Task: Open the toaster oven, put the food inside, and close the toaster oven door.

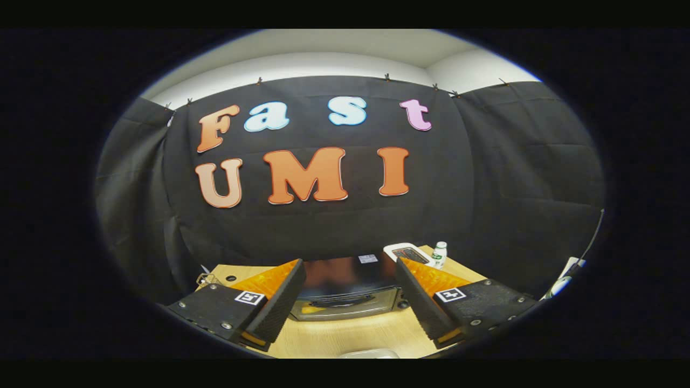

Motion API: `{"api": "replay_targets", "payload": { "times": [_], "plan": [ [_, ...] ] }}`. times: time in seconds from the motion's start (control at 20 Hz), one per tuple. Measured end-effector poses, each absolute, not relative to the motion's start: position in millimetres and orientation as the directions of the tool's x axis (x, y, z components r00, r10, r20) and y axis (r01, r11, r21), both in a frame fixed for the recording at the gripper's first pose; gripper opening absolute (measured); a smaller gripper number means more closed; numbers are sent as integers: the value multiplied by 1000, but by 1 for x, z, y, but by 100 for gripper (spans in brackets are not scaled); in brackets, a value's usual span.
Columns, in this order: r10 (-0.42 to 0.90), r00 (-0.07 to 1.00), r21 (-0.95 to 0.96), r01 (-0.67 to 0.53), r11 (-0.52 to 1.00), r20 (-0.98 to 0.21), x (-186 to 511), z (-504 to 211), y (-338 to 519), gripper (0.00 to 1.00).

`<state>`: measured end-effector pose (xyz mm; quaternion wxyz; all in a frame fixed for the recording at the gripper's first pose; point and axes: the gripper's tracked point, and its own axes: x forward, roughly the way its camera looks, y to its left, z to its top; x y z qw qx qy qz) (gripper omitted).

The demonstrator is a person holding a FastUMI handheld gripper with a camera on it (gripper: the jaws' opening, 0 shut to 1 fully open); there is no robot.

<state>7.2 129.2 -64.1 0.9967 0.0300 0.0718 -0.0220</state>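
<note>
Tongs (347,302) spread wide, nothing between them, held above the tabletop (345,337). Oven (347,293) sits dead ahead, framed in the gap between the two fingers and a little beyond their tips; its long axis runs crosswise to them, front facing the tongs. Door looks shut, handle (338,303) a dark horizontal bar across the upper front, though the fisheye squeezes it small so that's a likely read, not certain. A pale rim (372,353) of something lies on the tabletop just under the tongs, nearer than the oven, possibly the food's plate, can't tell. Small white bottle (439,254) and a white flat device (407,252) stand beyond the right finger, behind the oven. Shut door fits both before loading and after closing; food's whereabouts not settled here. Any reach for the handle is straight forward and slightly down.
</note>
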Motion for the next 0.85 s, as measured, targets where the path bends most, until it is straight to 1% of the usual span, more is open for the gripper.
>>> {"api": "replay_targets", "payload": {
  "times": [0.2,0.35,0.6,0.85],
  "plan": [
    [-32,987,24,36,999,-161,1,-68,139,99],
    [-35,986,35,42,999,-161,-2,-65,142,99],
    [8,992,12,-7,1000,-126,-5,-53,159,99],
    [51,989,-23,-54,998,-136,10,-55,196,99]
  ]
}}
